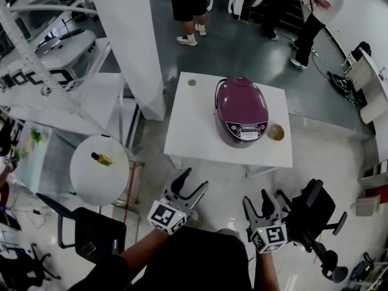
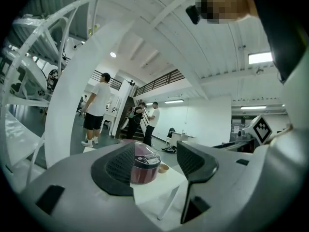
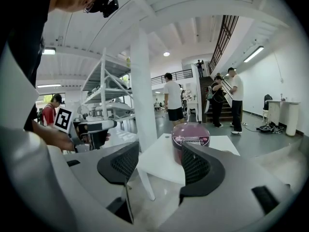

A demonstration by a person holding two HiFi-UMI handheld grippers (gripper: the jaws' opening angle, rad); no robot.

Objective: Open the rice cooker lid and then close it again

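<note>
Left gripper (image 1: pixel 195 180) and right gripper (image 1: pixel 255 197) gape empty; rice cooker (image 1: pixel 241 111) closed.

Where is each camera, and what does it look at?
Head view: on the person's head, looking down at the rice cooker on the white table; left hand-held gripper and right hand-held gripper show below.
Left gripper view: on the left one, facing the rice cooker past its open jaws.
Right gripper view: same, on the right one.
All share the rice cooker.
</note>
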